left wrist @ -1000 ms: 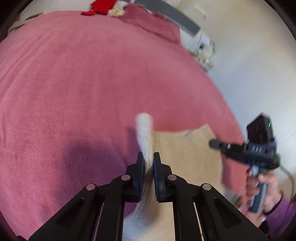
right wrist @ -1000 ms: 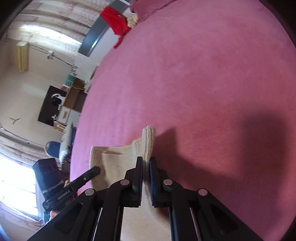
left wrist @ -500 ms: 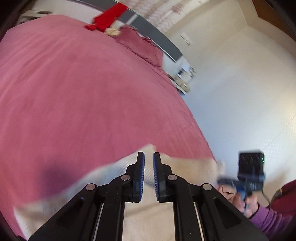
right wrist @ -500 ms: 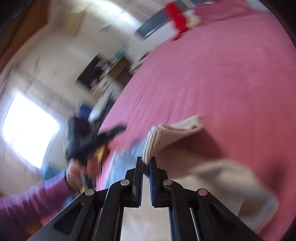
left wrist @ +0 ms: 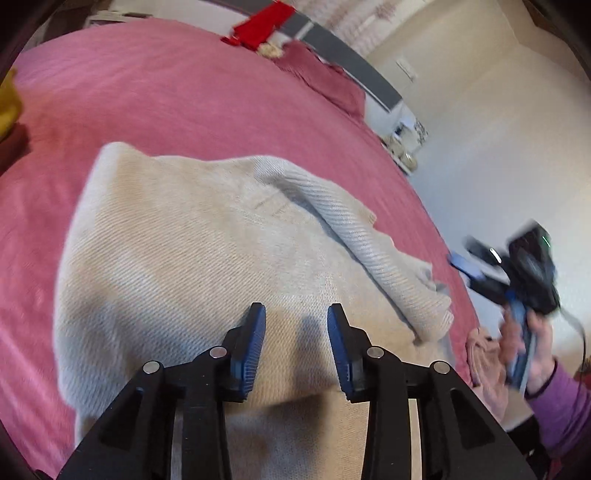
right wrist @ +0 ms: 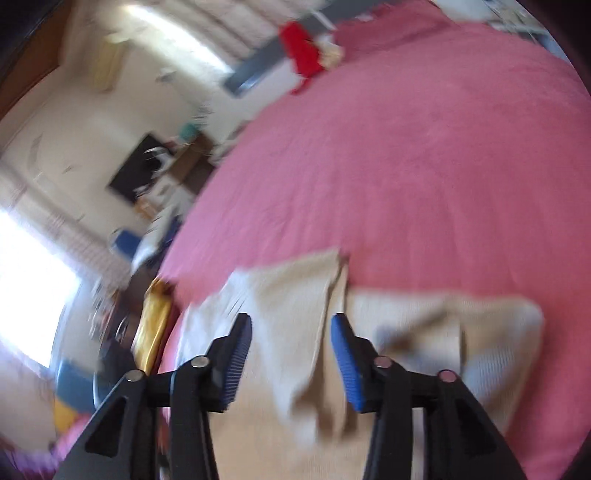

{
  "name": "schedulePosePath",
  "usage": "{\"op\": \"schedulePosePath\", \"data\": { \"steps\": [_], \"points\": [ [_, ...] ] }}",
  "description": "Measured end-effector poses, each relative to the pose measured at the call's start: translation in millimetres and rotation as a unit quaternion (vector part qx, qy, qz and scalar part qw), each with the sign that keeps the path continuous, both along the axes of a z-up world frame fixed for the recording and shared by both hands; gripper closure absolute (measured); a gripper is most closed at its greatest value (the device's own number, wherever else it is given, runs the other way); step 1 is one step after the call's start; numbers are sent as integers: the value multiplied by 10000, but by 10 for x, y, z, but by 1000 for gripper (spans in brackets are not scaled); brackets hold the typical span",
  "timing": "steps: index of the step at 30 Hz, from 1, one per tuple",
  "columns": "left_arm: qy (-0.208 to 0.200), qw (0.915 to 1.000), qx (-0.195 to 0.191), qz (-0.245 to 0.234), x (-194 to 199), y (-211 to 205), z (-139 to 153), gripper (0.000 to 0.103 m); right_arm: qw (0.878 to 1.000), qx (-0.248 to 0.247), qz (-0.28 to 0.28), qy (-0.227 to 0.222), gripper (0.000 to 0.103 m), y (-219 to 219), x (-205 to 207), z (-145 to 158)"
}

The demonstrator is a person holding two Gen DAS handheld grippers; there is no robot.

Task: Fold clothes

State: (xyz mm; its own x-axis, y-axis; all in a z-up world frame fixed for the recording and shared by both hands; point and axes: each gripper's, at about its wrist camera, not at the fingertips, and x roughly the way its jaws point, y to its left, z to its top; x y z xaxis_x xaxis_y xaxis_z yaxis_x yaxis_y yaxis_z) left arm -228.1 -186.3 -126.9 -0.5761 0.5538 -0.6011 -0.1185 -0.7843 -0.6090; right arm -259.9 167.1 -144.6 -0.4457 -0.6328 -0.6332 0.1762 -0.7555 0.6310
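Note:
A beige knit sweater (left wrist: 177,251) lies on the pink bed cover (left wrist: 155,92), with a ribbed sleeve (left wrist: 354,236) folded across its right side. My left gripper (left wrist: 296,314) is open and empty just above the sweater's near part. In the right wrist view, which is blurred, the sweater (right wrist: 295,306) lies below my right gripper (right wrist: 291,325), which is open and empty. The right gripper also shows in the left wrist view (left wrist: 476,258), held in a hand at the bed's right edge.
A red garment (left wrist: 258,22) and a pink pillow (left wrist: 317,77) lie at the head of the bed. A pinkish garment (left wrist: 484,358) sits by the right hand. A yellow item (right wrist: 153,325) lies at the bed's left edge.
Both grippers were shut on the sweater's edges and have opened and let go. The sweater now lies folded flat on the bed.

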Motion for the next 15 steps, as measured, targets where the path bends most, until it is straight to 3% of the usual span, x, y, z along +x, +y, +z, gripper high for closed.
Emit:
{"op": "schedulePosePath", "data": {
  "steps": [5, 7, 10, 13, 15],
  "points": [
    [19, 9983, 452, 369, 341, -44, -85, 48, 9862, 54, -161, -1645, 54, -225, -945, -622],
    [1, 9974, 522, 495, 476, -65, -145, 46, 9824, -261, -81, -1847, 54, -309, -1093, -787],
    [-132, 9971, 490, 574, 599, -28, -245, 46, 9894, 318, 116, -1414, 97, -564, -1095, -748],
    [-133, 9972, 432, 599, 711, -14, -262, 46, 9977, 173, 256, -599, 98, -728, -909, -389],
    [-84, 9973, 393, 613, 789, -66, -229, 46, 9958, 137, 907, -54, 98, -1038, -605, -96]
  ]
}}
